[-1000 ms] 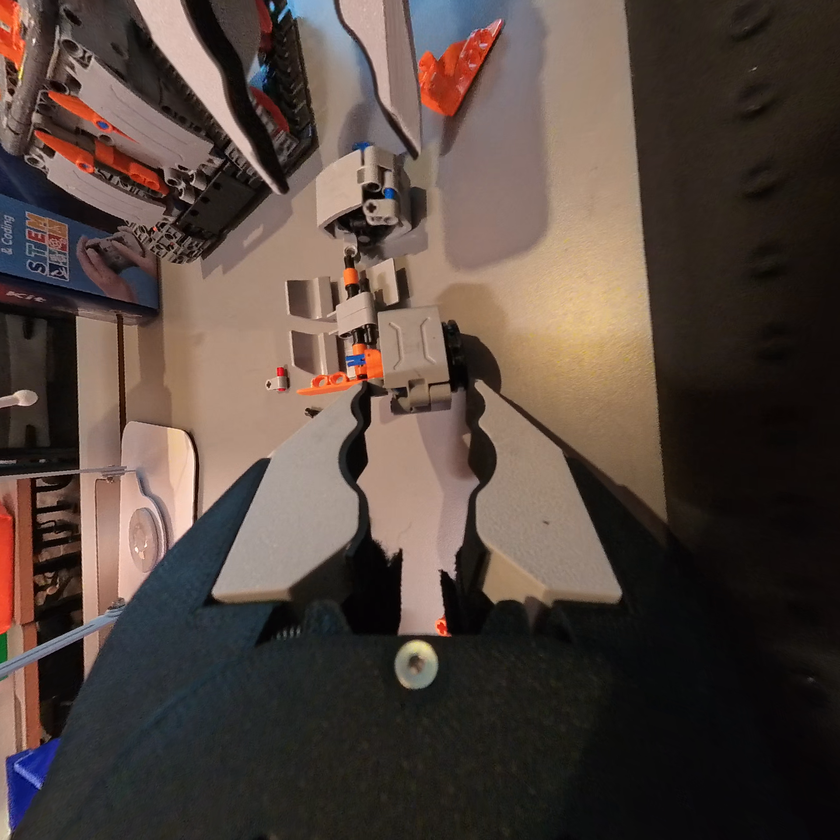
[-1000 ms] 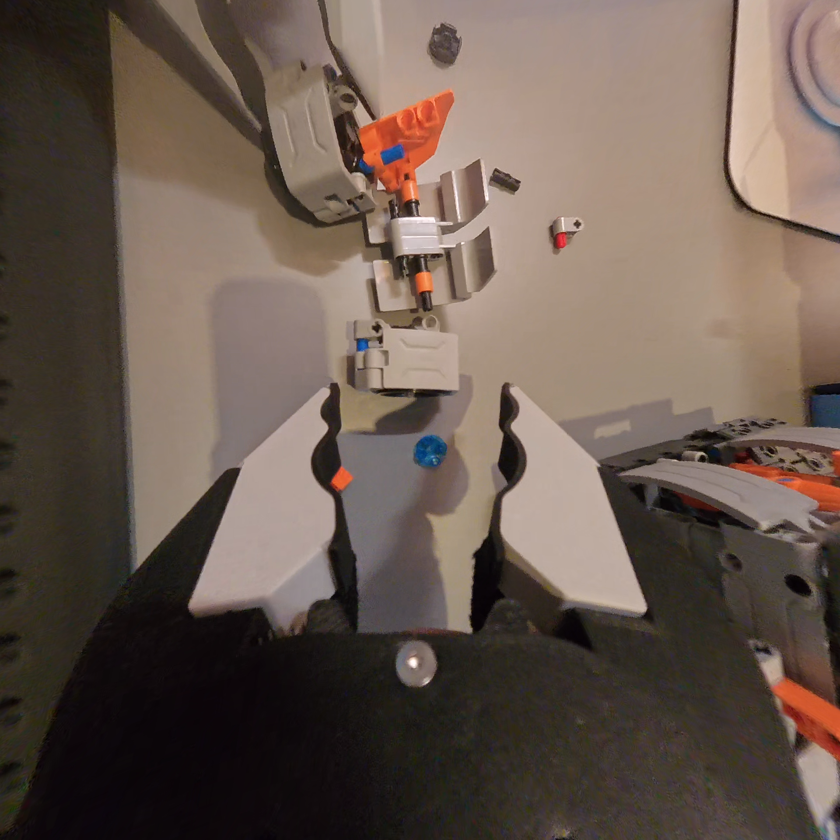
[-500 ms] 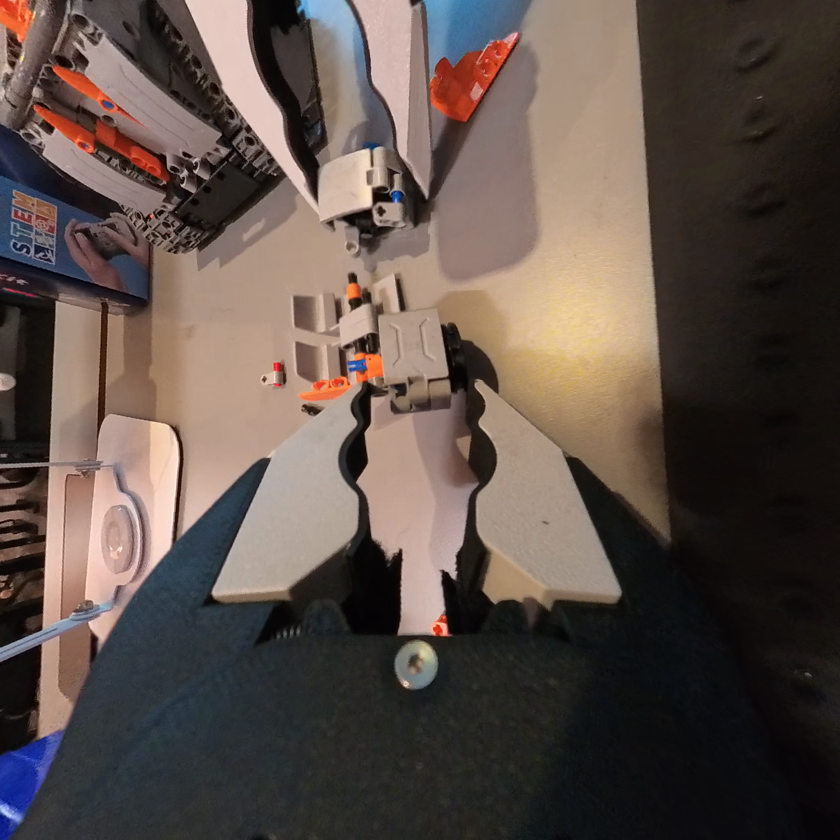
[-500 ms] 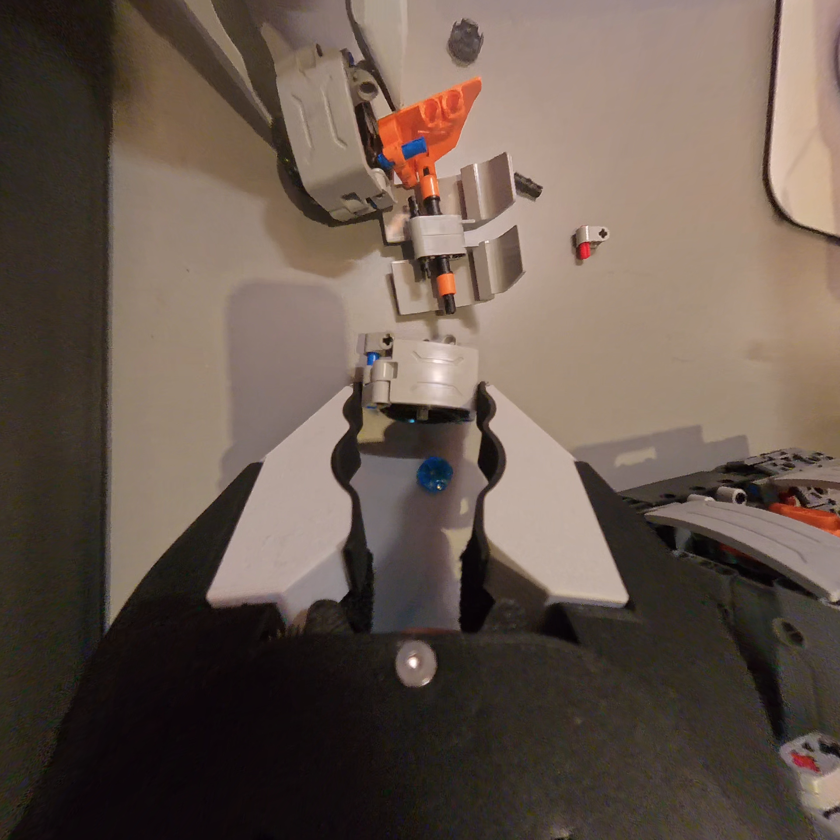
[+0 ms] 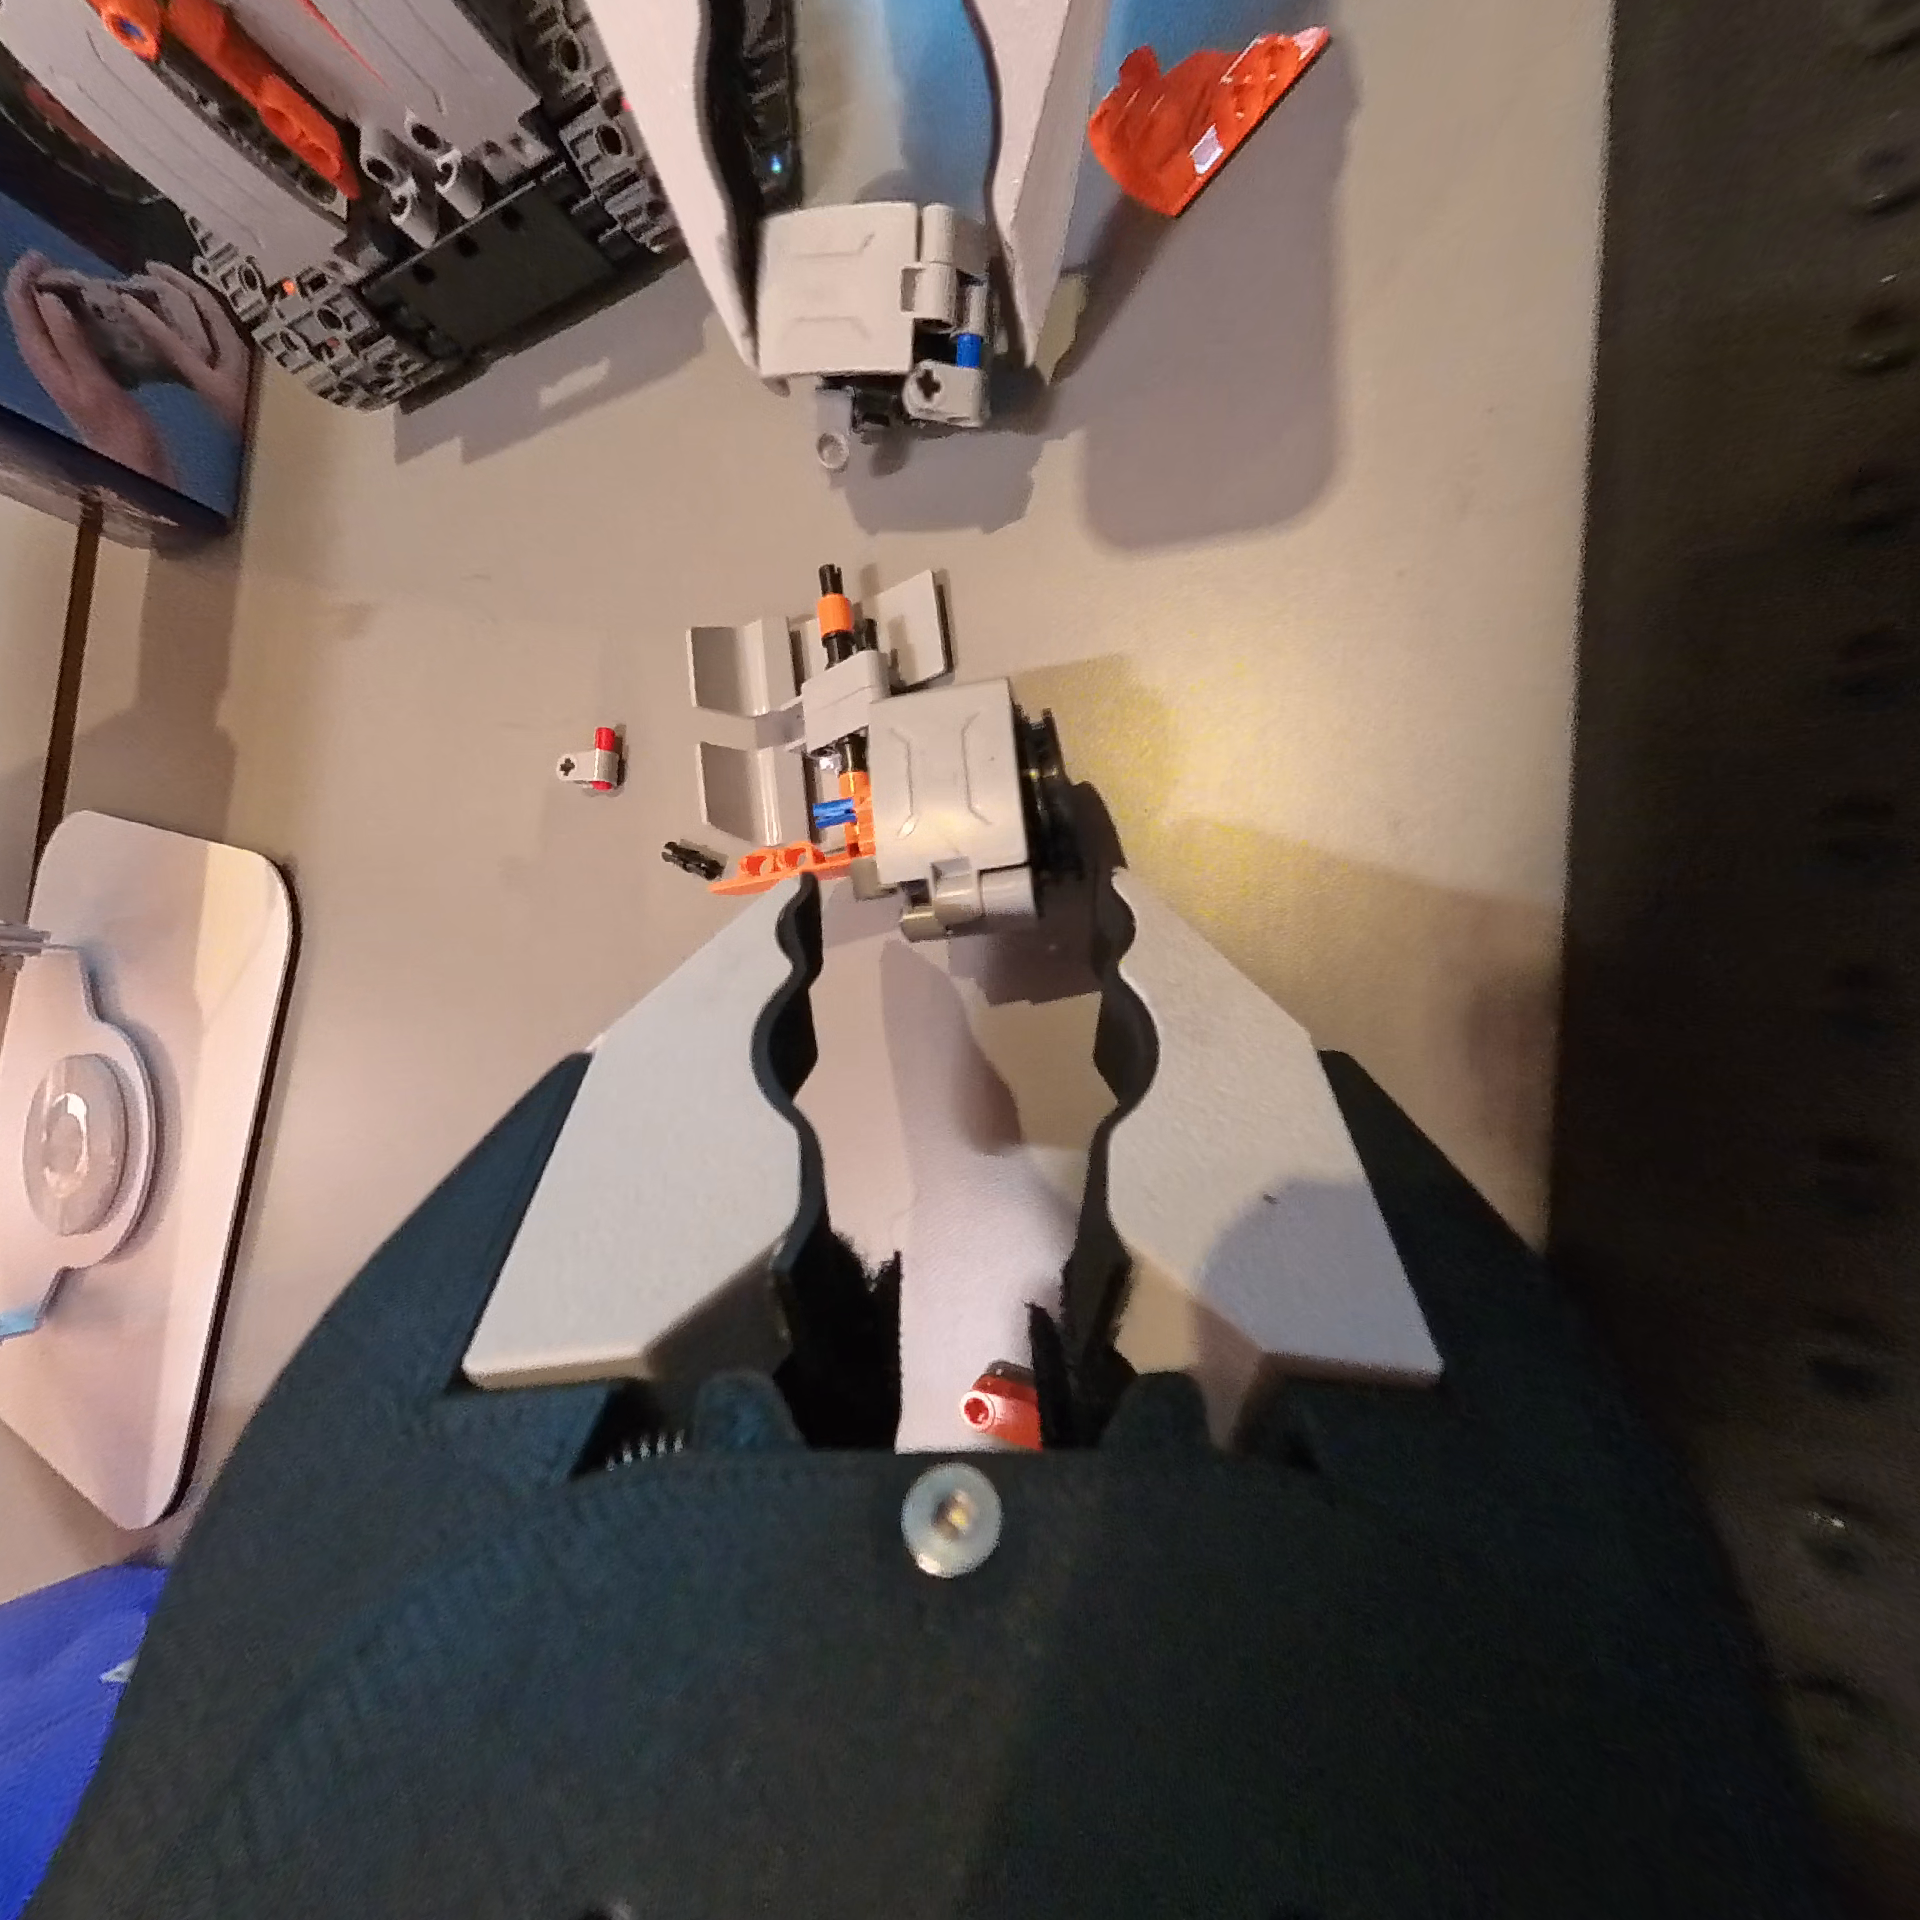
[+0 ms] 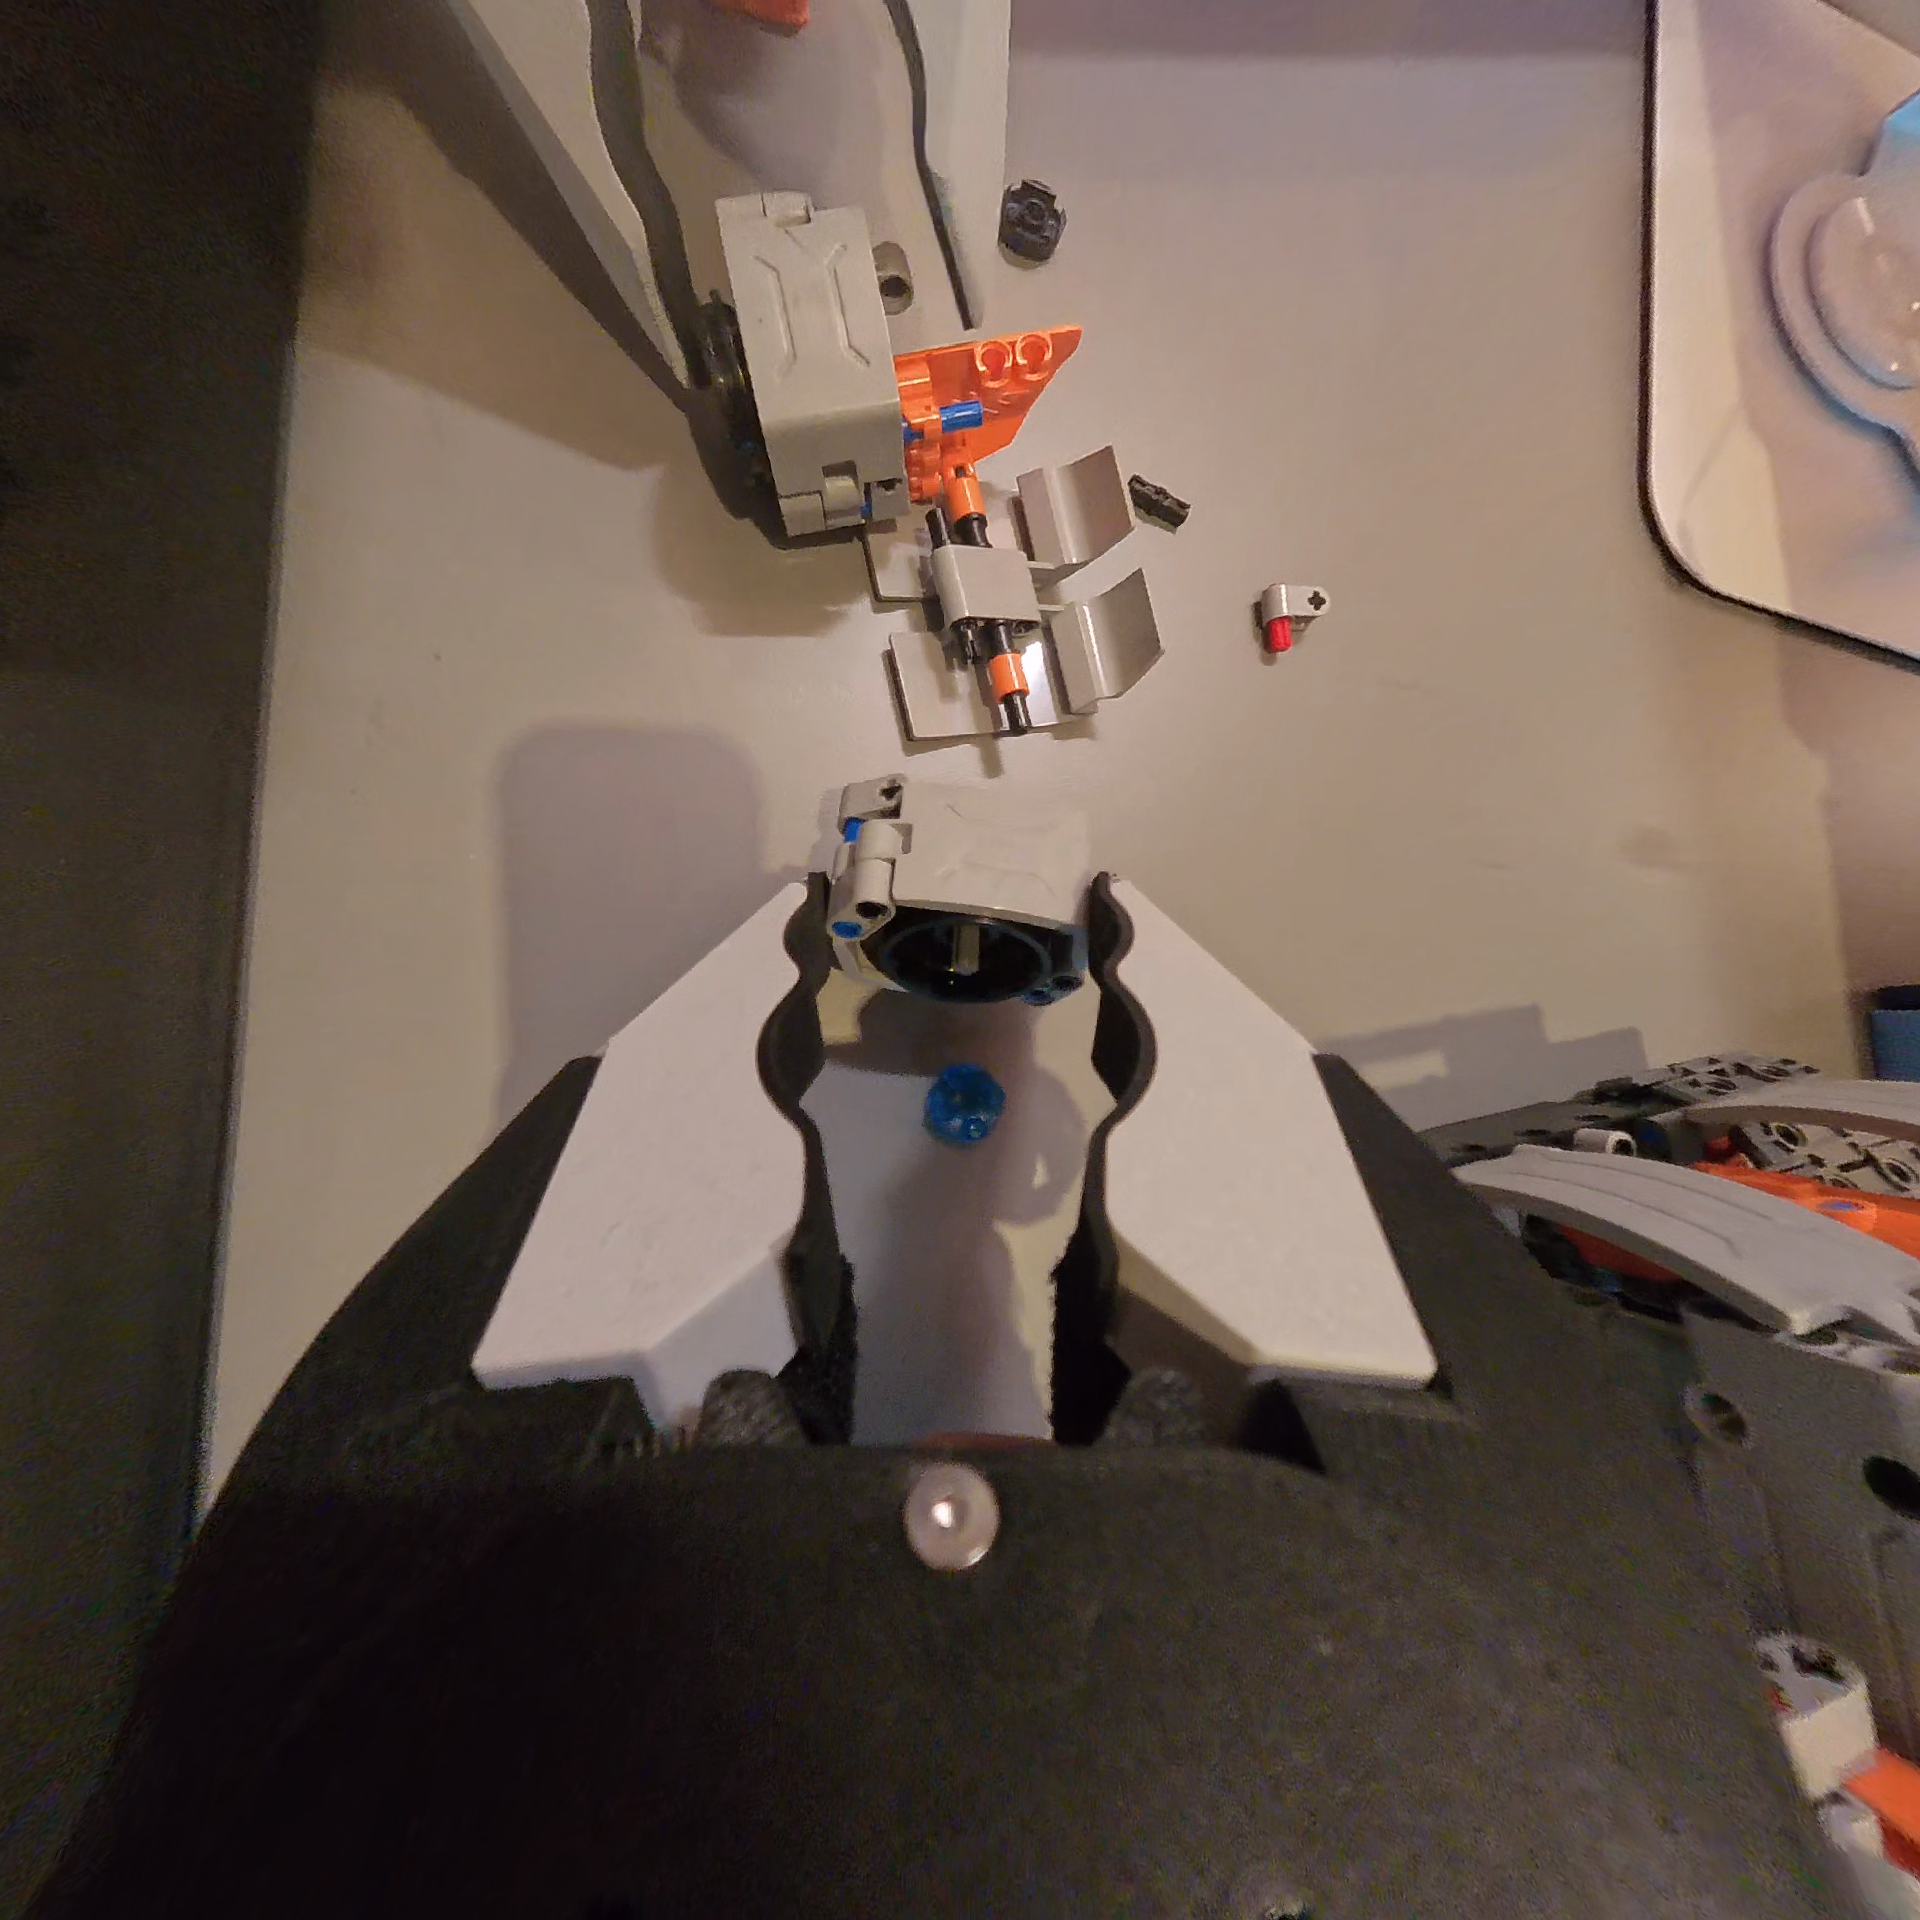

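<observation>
My right gripper is shut on a grey block with a black round housing, both pads pressing its sides, and the block is tilted so its underside shows. The same gripper and block show at the top of the left wrist view. My left gripper is open around a second grey block with a black wheel. There is a gap at its left pad. This block joins an orange wedge plate and a grey assembly with curved panels. In the right wrist view the left gripper straddles that block.
A blue round stud, a grey-and-red connector, a black pin and a black round piece lie loose on the table. A large grey-orange model stands at the back left, with a loose orange piece and a dark wall to the right. My hands' fingertips stand some 11 cm from each other. From my right tips it is roughly 5 cm to the blue round stud; from my left, 15 cm.
My right gripper closed on its grey block, then lifted and tilted it. My left gripper's jaws have widened off the block with the black wheel, which stays in place.
</observation>
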Demonstrator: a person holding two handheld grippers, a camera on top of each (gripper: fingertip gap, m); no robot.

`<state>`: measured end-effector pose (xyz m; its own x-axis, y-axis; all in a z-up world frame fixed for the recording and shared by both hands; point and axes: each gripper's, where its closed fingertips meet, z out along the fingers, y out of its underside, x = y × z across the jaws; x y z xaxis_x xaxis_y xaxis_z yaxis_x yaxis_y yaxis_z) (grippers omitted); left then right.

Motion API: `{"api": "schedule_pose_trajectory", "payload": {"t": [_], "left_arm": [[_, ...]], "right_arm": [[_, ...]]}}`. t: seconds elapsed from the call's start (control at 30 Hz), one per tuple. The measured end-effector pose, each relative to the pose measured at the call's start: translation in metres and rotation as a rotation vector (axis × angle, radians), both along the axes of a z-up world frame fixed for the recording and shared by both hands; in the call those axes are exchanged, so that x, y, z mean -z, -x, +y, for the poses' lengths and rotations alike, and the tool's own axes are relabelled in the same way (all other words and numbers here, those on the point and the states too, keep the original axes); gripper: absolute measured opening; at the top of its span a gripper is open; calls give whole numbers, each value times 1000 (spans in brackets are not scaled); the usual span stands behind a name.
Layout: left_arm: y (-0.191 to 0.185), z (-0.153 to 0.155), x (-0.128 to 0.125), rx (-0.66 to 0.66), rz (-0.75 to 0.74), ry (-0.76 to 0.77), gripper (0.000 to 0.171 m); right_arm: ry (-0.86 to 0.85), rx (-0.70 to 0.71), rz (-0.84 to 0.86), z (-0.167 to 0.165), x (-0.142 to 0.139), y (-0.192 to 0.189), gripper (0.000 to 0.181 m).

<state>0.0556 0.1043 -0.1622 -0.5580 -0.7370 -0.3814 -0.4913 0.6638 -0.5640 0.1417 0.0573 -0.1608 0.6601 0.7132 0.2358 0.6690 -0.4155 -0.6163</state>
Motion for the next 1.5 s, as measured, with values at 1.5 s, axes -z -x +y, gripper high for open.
{"api": "schedule_pose_trajectory", "payload": {"t": [1.5], "left_arm": [[-46,-55,-65,94,-273,122,51]], "right_arm": [[-106,-218,613,-18,-80,39,48]]}}
